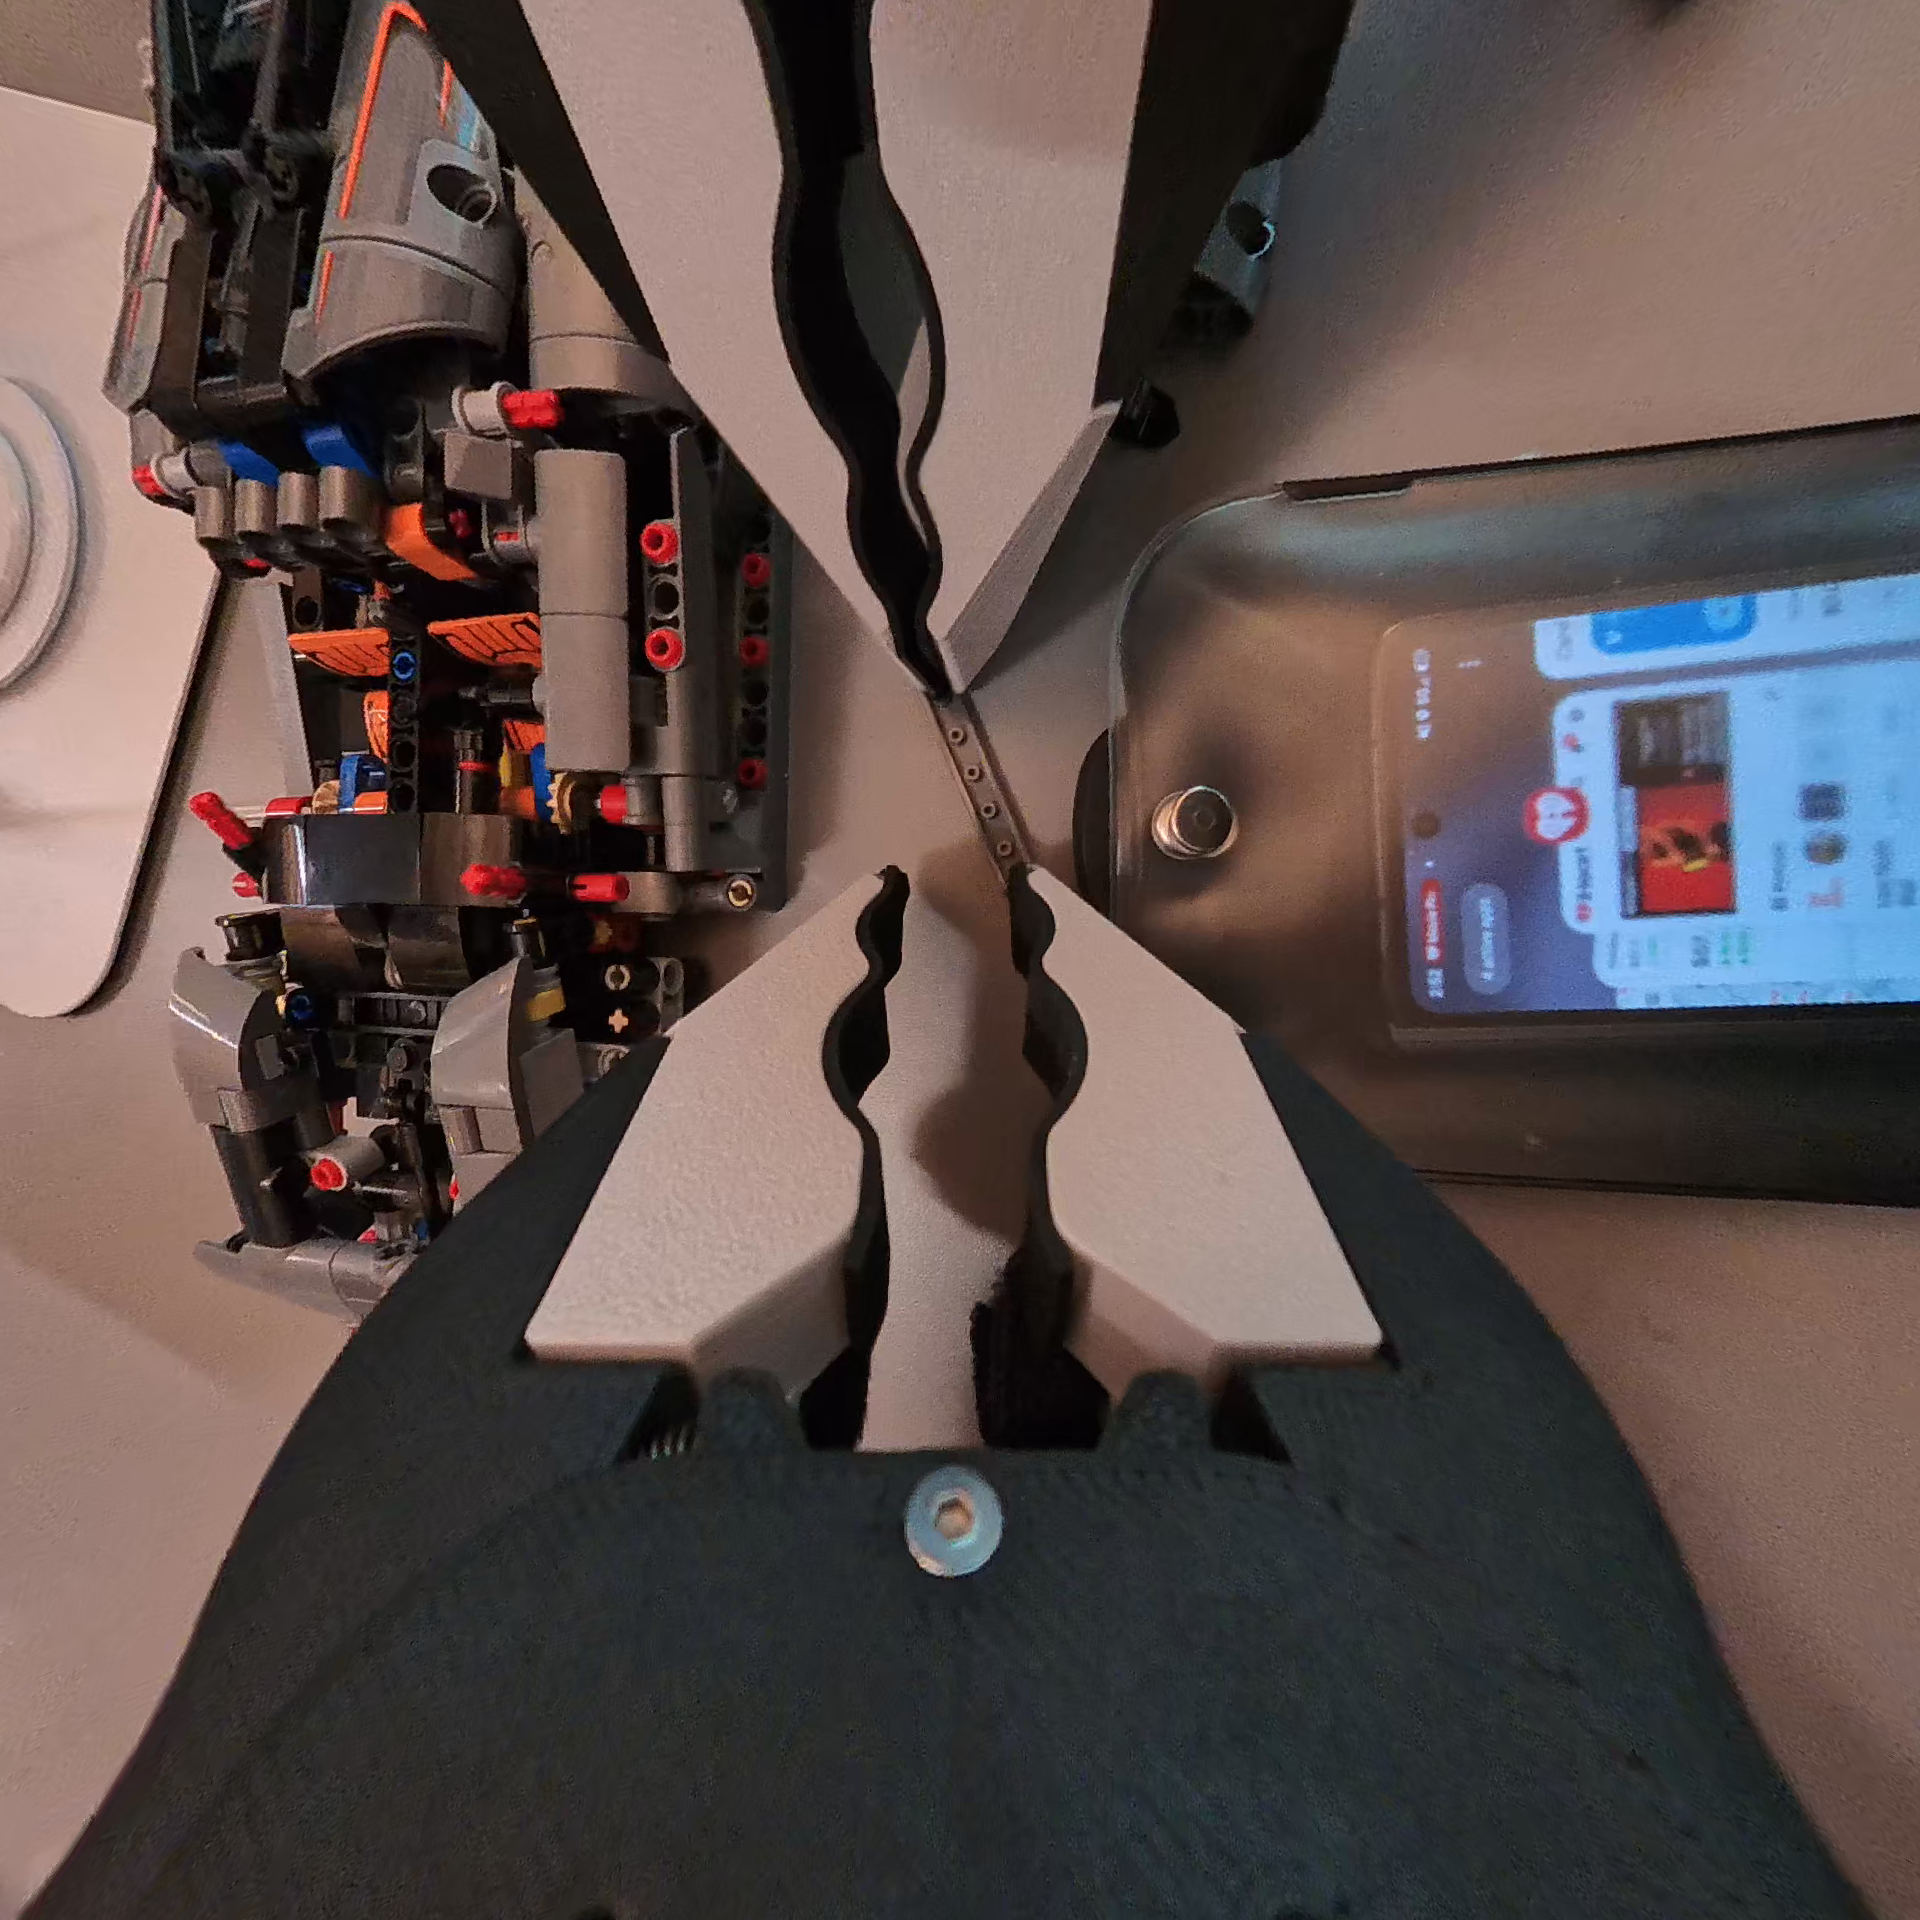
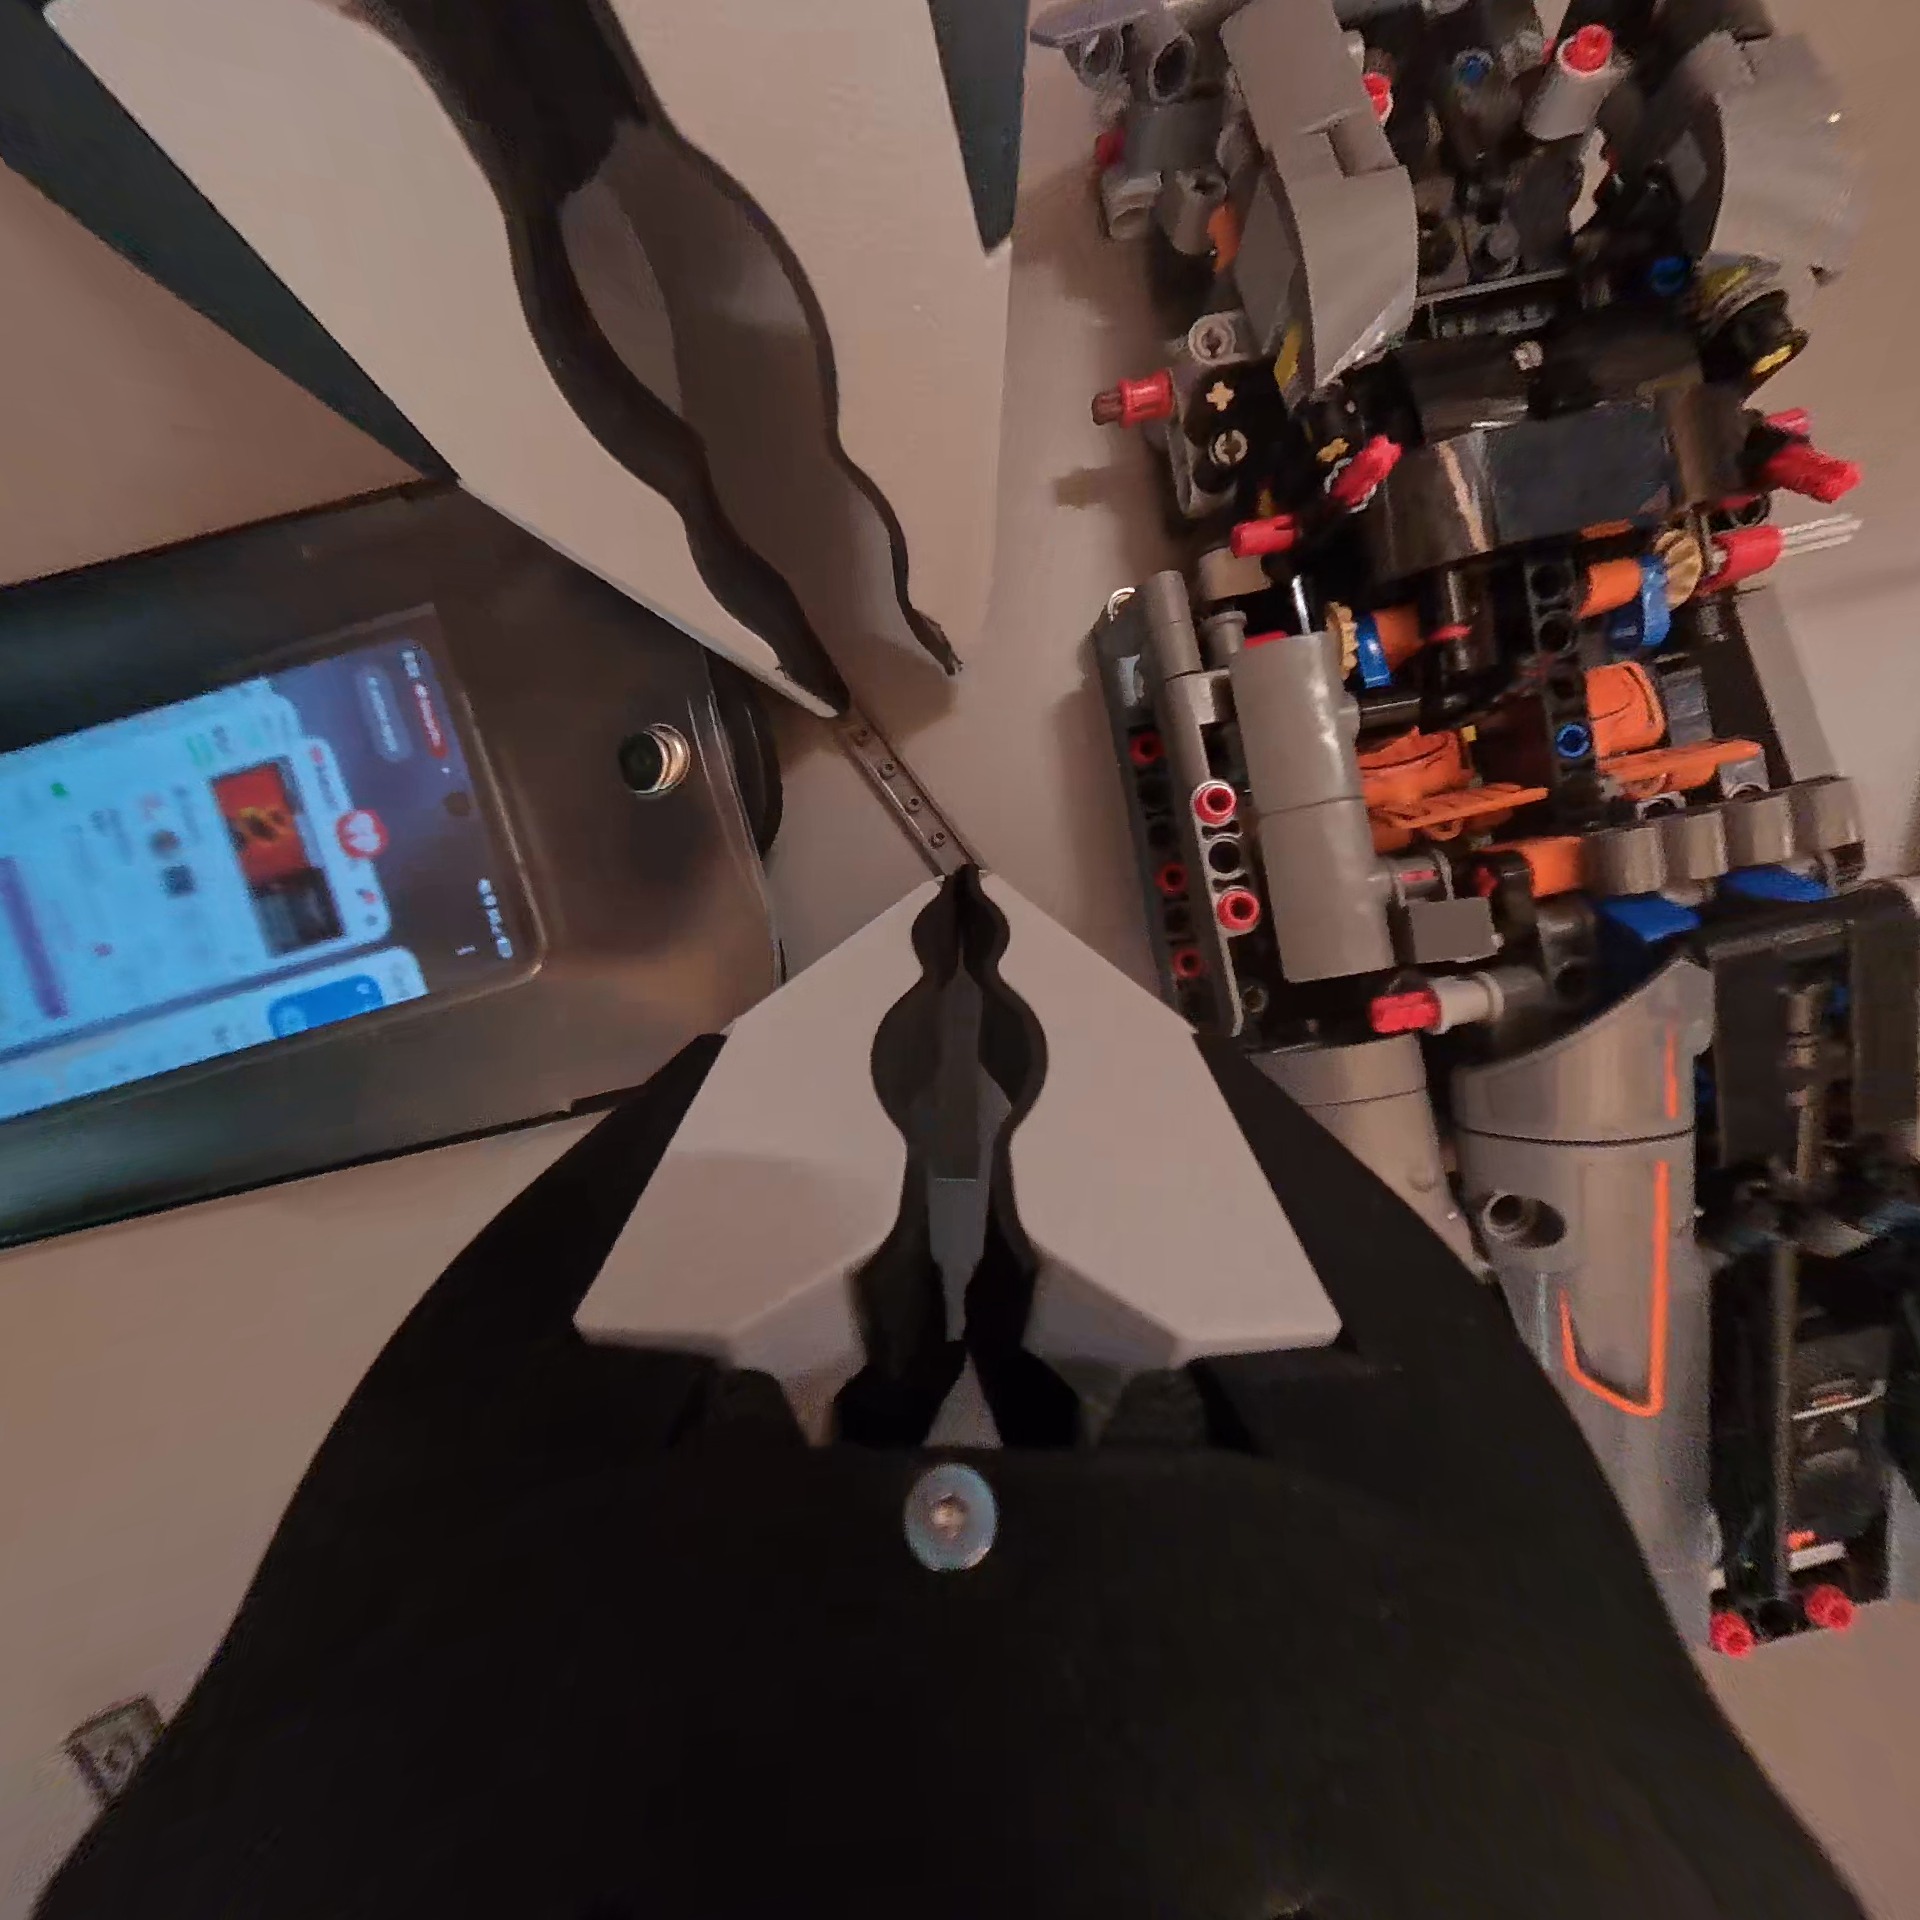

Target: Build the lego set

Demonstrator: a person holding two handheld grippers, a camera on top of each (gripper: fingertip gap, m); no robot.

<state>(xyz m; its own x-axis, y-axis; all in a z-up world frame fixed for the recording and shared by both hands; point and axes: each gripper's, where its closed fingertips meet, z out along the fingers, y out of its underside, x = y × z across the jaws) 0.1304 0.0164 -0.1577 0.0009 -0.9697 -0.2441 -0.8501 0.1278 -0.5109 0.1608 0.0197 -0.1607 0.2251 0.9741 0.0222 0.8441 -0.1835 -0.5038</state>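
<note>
A thin grey Lego strip (image 1: 977,779) with a row of small holes spans the gap between my two grippers above the table. My right gripper (image 2: 961,883) is shut on one end of the strip (image 2: 904,795), which also runs back between its pads. In the left wrist view the right gripper (image 1: 940,675) pinches the strip's far end. My left gripper (image 1: 958,881) is open, and the strip's near end lies against its right fingertip (image 1: 1023,883) only. The part-built grey, black and orange Lego model (image 1: 582,644) lies on the table beside them and shows in the right wrist view (image 2: 1455,779).
A phone with a lit screen (image 1: 1662,810) lies in a dark tray (image 1: 1247,675) on the other side of the grippers; the phone also shows in the right wrist view (image 2: 239,842). A pale flat board (image 1: 83,727) lies beyond the model. My two grippers' fingertips are within a few centimetres of each other.
</note>
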